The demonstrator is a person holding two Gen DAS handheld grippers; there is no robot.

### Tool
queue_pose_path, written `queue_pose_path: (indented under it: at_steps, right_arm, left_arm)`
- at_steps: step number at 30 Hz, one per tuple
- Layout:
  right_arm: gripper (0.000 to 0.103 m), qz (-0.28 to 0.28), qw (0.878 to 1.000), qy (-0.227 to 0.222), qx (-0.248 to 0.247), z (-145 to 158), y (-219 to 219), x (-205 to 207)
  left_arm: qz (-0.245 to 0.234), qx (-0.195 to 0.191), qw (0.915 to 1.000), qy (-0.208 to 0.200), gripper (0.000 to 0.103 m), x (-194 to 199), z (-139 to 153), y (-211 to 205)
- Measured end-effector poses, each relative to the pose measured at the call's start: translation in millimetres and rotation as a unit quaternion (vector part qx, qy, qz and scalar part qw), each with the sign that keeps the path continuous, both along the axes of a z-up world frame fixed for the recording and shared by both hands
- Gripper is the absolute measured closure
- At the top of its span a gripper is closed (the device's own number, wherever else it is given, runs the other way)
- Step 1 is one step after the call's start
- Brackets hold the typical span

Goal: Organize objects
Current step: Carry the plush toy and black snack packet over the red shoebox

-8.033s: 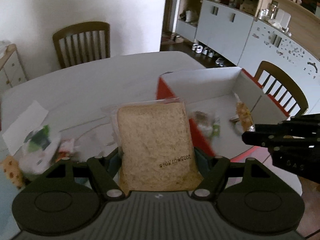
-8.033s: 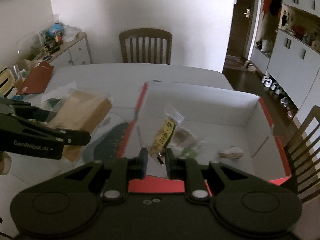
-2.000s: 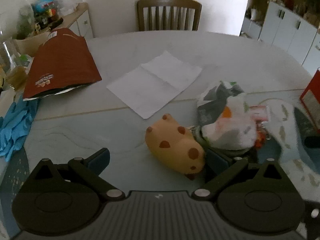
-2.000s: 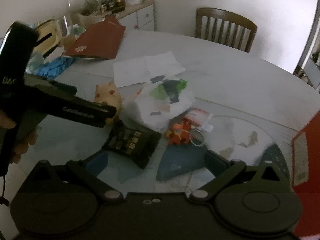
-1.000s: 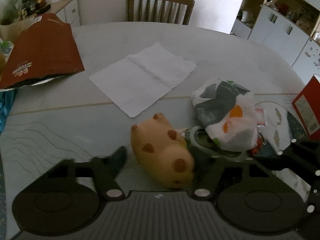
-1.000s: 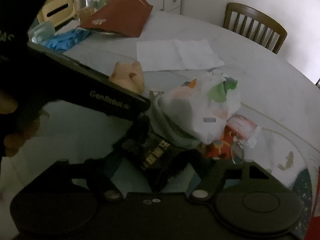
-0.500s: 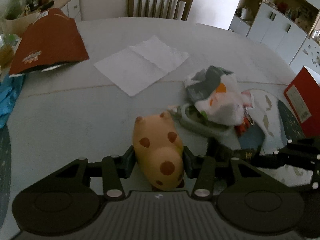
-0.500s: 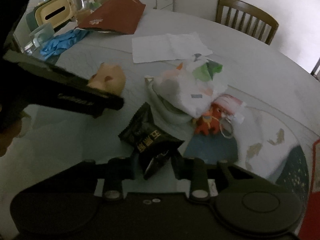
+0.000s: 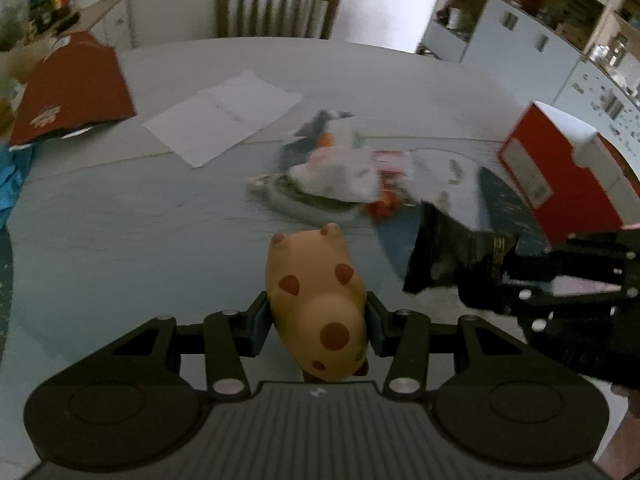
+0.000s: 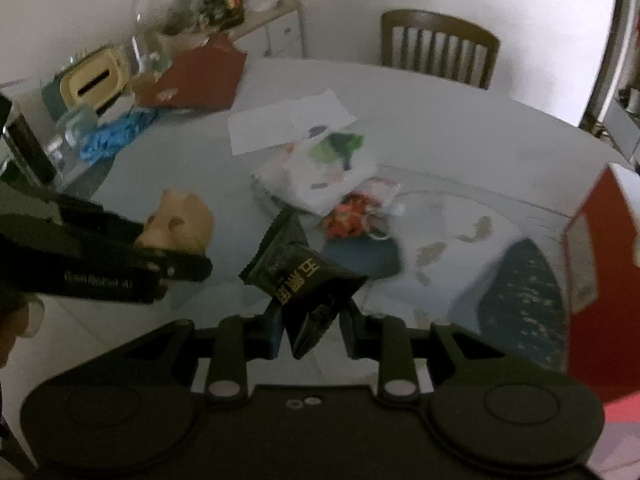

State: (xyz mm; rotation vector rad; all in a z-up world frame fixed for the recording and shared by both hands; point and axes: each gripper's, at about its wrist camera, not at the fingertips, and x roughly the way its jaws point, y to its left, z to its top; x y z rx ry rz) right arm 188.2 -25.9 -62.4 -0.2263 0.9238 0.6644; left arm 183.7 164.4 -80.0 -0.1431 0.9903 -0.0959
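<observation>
Here, left gripper [image 9: 316, 326] closed on the spotted toy pig [image 9: 318, 304]: both pads pressed against its flanks, body filling the gap between the jaws, snout end pointing forward past the fingertips, rump toward the camera. Pig appears lifted clear of the table [image 9: 120, 216], though contact underneath is hidden by the gripper body.

Right gripper [image 10: 310, 330] closed on the black snack packet [image 10: 302, 276]: jaws narrowed to a small gap, pinching the packet's lower corner; the rest of the packet fans up and forward of the fingertips, gold characters facing the camera. From the left wrist view the same packet [image 9: 452, 256] hangs ahead of the right gripper [image 9: 500, 276], off to the right of the left jaws.

Beyond both jaws, on the table: a white plastic bag [image 10: 324, 168] with green and dark contents, touching a small orange figure [image 10: 348, 216] just beside it. Further forward, a white sheet of paper [image 9: 224, 116]. Far right of the jaws, a red cardboard box [image 9: 560, 172] stands on a patterned mat [image 10: 520, 292]. Forward-left, a dark red bag [image 9: 72, 88] lies flat, blue gloves [image 10: 116, 136] next to it. A wooden chair [image 9: 276, 10] at the far edge.

Left gripper [image 10: 176, 266] also shows in the right wrist view, with the pig [image 10: 180, 224] at its tip, left of the packet, apart from it.
</observation>
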Motion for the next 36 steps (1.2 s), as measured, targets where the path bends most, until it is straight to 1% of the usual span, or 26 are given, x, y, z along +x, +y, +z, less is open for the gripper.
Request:
queue_pose_path:
  at_steps: [5, 15, 27, 36]
  right_arm:
    - [0.075, -0.026, 0.999, -0.009, 0.025, 21, -35, -6]
    - [0.075, -0.076, 0.996, -0.029, 0.048, 49, -105, -3]
    - [0.075, -0.118, 0.990, -0.040, 0.059, 59, -184, 18]
    - [0.075, -0.139, 0.987, -0.047, 0.065, 61, -235, 38]
  left_arm:
    - [-0.023, -0.006, 0.9996, -0.012, 0.056, -5, 18, -29]
    - [-0.070, -0.012, 0.9970, -0.033, 0.056, 5, 47, -98]
    - [-0.111, -0.014, 0.9924, -0.051, 0.056, 32, 64, -185]
    - [-0.131, -0.013, 0.9895, -0.059, 0.056, 54, 71, -239]
